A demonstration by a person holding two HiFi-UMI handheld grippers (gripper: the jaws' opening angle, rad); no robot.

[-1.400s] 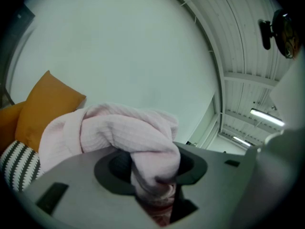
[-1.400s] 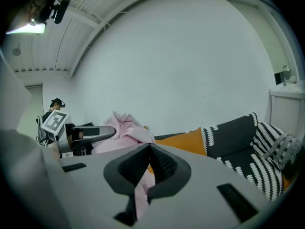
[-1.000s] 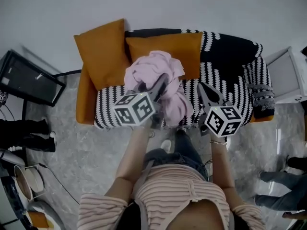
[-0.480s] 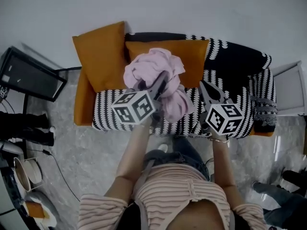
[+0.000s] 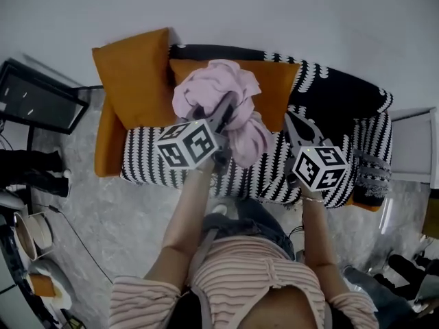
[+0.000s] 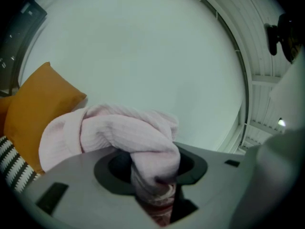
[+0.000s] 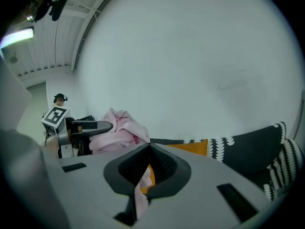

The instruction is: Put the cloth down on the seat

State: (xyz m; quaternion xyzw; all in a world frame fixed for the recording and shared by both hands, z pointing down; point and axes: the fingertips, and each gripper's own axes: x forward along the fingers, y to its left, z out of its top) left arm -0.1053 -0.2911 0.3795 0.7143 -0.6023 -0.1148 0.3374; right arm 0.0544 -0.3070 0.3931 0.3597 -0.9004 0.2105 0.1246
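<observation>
I see the pink cloth point(image 5: 218, 91) bunched above the striped seat point(image 5: 147, 155), clamped in my left gripper point(image 6: 155, 185), in front of the orange cushions point(image 5: 130, 74). My right gripper point(image 7: 150, 149) is closed on nothing just beside it.

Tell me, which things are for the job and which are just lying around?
For the job: pink cloth, clamped in the left gripper; striped sofa seat, where the cloth goes.

Just lying about: orange cushions; dark panel beside the sofa; right gripper, shut and holding nothing.
</observation>
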